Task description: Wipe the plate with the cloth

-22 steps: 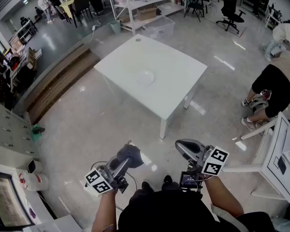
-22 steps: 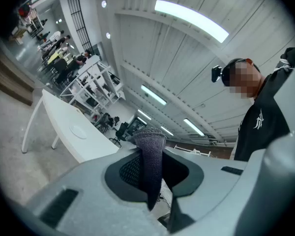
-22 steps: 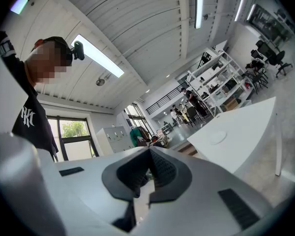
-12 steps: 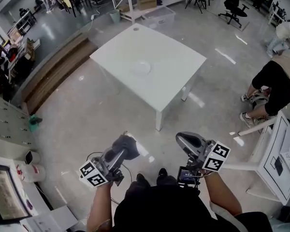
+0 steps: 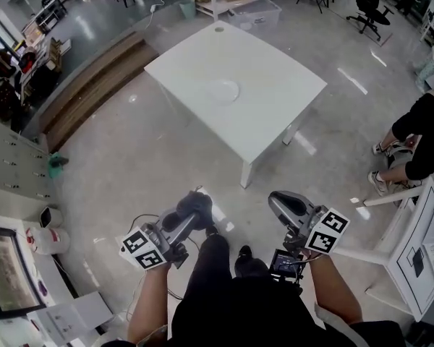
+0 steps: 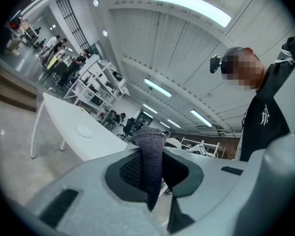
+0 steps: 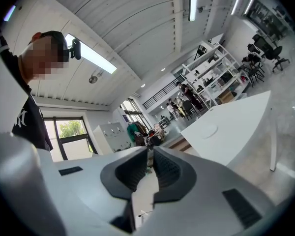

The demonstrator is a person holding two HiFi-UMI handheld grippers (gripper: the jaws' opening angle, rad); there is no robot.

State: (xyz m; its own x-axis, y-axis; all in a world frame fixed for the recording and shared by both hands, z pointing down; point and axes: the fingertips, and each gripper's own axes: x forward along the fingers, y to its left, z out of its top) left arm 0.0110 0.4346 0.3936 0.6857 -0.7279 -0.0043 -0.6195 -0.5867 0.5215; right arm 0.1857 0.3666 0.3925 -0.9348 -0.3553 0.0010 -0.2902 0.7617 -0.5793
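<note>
**Cloth in hand, 1 plate to wipe: the approach to the table**

The left gripper [image 5: 192, 215] pinches a dark cloth [image 6: 150, 156], while the right gripper [image 7: 150, 166] is pressed together on nothing. The plate [image 5: 223, 90] sits near the middle of the white table [image 5: 275, 114], well apart from both grippers across bare floor [image 5: 130, 165]. Wiping has not begun, and the next move likely calls for closing in and reaching past the table's near edge. A crouching person [image 5: 427, 132] occupies the right side.

Plate [image 5: 223, 90] seemingly central on the table [image 5: 275, 121], a person [image 5: 423, 139] to its right.
</note>
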